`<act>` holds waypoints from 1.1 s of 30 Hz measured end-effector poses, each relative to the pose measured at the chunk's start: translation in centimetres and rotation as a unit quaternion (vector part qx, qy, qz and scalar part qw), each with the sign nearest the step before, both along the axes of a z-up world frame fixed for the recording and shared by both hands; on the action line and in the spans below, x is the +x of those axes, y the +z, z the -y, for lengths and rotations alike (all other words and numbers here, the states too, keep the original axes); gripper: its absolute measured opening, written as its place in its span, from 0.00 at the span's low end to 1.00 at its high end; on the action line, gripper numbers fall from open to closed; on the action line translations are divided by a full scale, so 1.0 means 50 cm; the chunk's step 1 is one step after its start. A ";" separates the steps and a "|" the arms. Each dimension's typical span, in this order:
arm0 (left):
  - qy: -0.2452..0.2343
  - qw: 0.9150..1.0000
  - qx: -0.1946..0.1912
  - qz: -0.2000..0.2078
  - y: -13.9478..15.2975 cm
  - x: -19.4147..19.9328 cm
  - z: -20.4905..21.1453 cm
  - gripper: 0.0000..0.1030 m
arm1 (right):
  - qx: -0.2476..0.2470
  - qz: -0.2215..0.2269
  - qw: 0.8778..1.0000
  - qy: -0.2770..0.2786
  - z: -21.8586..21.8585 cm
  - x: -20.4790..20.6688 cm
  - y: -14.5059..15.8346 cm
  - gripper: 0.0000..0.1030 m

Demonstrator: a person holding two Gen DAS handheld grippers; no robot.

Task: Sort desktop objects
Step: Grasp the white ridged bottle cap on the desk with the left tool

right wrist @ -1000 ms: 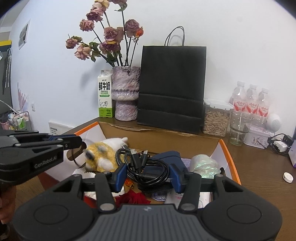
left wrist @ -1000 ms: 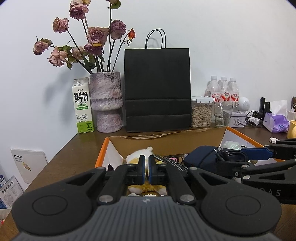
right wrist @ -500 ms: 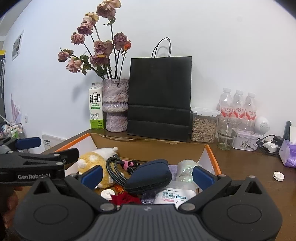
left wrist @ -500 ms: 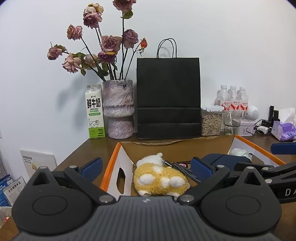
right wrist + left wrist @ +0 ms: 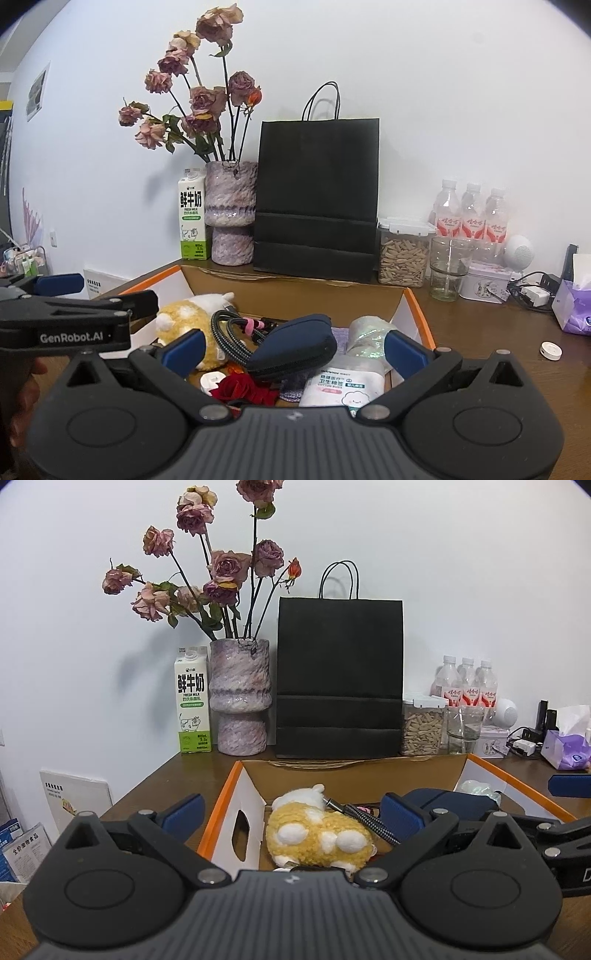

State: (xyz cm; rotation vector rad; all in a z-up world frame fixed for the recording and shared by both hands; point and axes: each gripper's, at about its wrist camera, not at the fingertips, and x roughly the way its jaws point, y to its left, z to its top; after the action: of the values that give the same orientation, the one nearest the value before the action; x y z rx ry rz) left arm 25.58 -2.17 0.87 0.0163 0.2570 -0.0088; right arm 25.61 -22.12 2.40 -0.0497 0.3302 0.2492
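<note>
An orange-rimmed cardboard box (image 5: 221,812) holds a yellow-and-white plush toy (image 5: 317,830), a braided cable (image 5: 229,332), a dark blue pouch (image 5: 295,343), a cotton-swab packet (image 5: 340,384) and a red flower (image 5: 243,391). My left gripper (image 5: 291,808) stands open at the box's near left corner, short of the plush toy and touching nothing. My right gripper (image 5: 294,347) is open too, its fingers spread wide over the pouch without pressing on it. Each gripper shows at the edge of the other's view.
Along the wall stand a milk carton (image 5: 192,709), a vase of dried roses (image 5: 240,701), a black paper bag (image 5: 340,679), a seed jar (image 5: 402,254), a glass (image 5: 448,269) and bottles (image 5: 469,214). A tissue pack (image 5: 574,306) and a white cap (image 5: 550,350) lie at the right.
Both grippers went from shut or nearly shut to wide open. The right one let go of the cable bundle. Both views drew back a little from the box's contents.
</note>
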 end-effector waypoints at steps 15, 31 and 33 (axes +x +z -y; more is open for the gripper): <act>-0.055 0.996 0.005 -0.073 -0.019 -0.122 0.013 1.00 | -0.021 -0.022 1.000 0.008 0.056 -0.111 -0.012 1.00; -0.120 0.975 0.048 -0.180 -0.093 -0.109 0.104 0.68 | -0.009 -0.093 0.996 0.013 0.107 -0.134 -0.050 0.99; -0.127 0.972 0.038 -0.195 -0.100 -0.099 0.101 0.48 | -0.009 -0.096 0.995 0.014 0.105 -0.128 -0.050 0.99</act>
State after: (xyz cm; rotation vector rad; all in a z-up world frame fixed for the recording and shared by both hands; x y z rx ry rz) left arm 20.63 -7.24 -4.15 0.1257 0.6468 -0.2598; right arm 19.21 -27.38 -0.09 -0.0476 0.5241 0.2792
